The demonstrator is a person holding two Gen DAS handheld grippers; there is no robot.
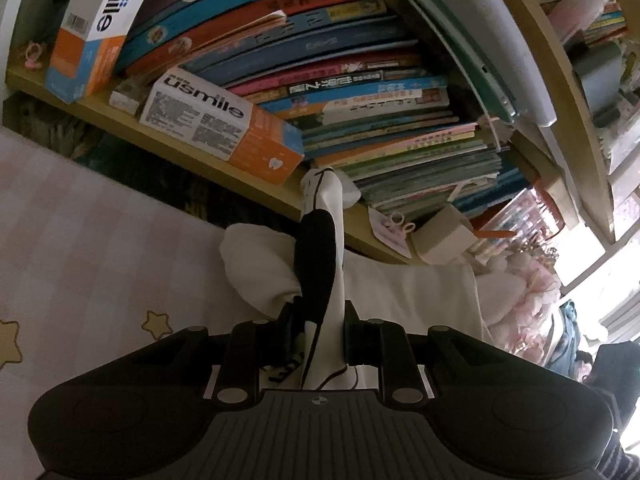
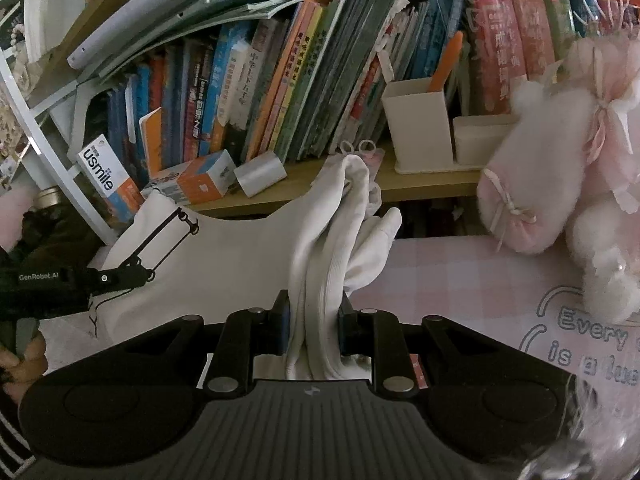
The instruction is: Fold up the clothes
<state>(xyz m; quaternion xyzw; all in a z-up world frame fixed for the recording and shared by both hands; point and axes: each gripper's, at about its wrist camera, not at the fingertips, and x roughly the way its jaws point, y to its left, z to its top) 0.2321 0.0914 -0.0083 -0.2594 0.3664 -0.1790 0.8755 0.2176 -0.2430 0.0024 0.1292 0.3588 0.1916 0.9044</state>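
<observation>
Fabric of one white garment (image 2: pixel 240 256) is pinched by both hand-held grippers, left (image 1: pixel 318 328) and right (image 2: pixel 314 320); only the right wrist view shows a plush toy (image 2: pixel 560 168) on the bed (image 2: pixel 460 280).

Books (image 2: pixel 256 92) crowding wooden shelf (image 2: pixel 420 184); pink checked sheet (image 2: pixel 460 280) lying below; daylight glaring through window (image 1: pixel 616 280); plush toy (image 2: pixel 560 168) sitting beside shelf.

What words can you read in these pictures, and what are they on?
"usmile": flat box on the shelf.
"smile", start cut off: upright box.
"usmile": box in the right view.
"GenRobot.AI": left tongs.
"Every", "is a", rest cut off: pink sheet.
Book spines: Chinese, too blurred.
</observation>
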